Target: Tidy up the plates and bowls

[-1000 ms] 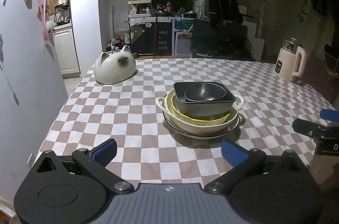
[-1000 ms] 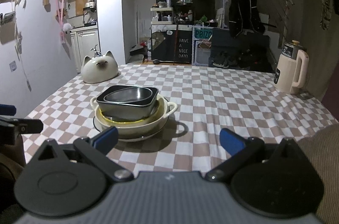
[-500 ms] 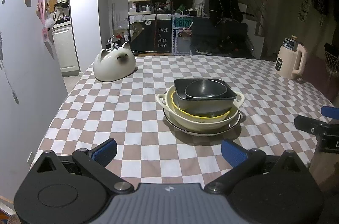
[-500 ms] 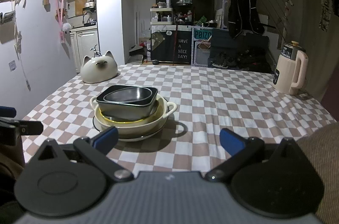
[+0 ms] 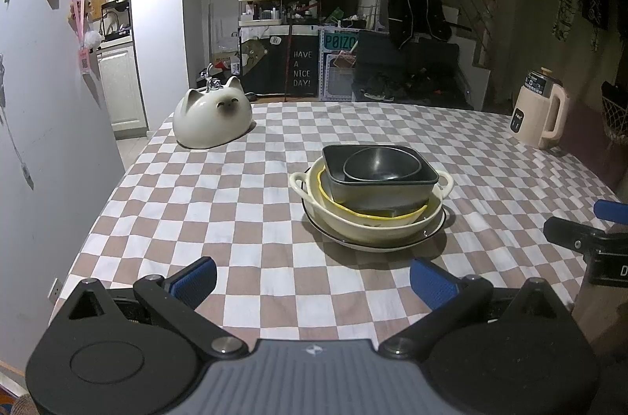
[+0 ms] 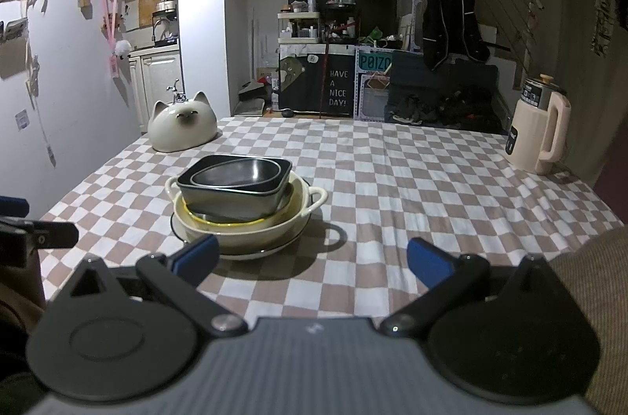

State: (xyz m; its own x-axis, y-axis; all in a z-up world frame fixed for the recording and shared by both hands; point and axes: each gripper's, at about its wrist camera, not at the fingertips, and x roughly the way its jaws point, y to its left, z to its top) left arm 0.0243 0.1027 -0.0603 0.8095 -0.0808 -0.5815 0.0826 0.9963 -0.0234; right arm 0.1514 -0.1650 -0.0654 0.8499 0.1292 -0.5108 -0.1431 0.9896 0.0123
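Observation:
A stack of dishes stands on the checkered table: a dark-rimmed plate (image 5: 431, 236) at the bottom, a cream two-handled bowl (image 5: 353, 222), a yellow-rimmed bowl (image 5: 376, 217), a dark square bowl (image 5: 384, 187) and a small dark round bowl (image 5: 376, 166) on top. The stack also shows in the right wrist view (image 6: 243, 203). My left gripper (image 5: 314, 279) is open and empty, held back near the table's front edge, a little left of the stack. My right gripper (image 6: 312, 258) is open and empty, in front and to the right of the stack.
A white cat-shaped ceramic dish (image 5: 214, 121) sits at the far left of the table. A cream kettle (image 5: 539, 119) stands at the far right edge. The checkered tablecloth (image 5: 235, 203) covers the table. A wall runs along the left side.
The left gripper has drawn back and lifted slightly, so the stack looks a little farther. The right gripper has hardly moved. Both stay open.

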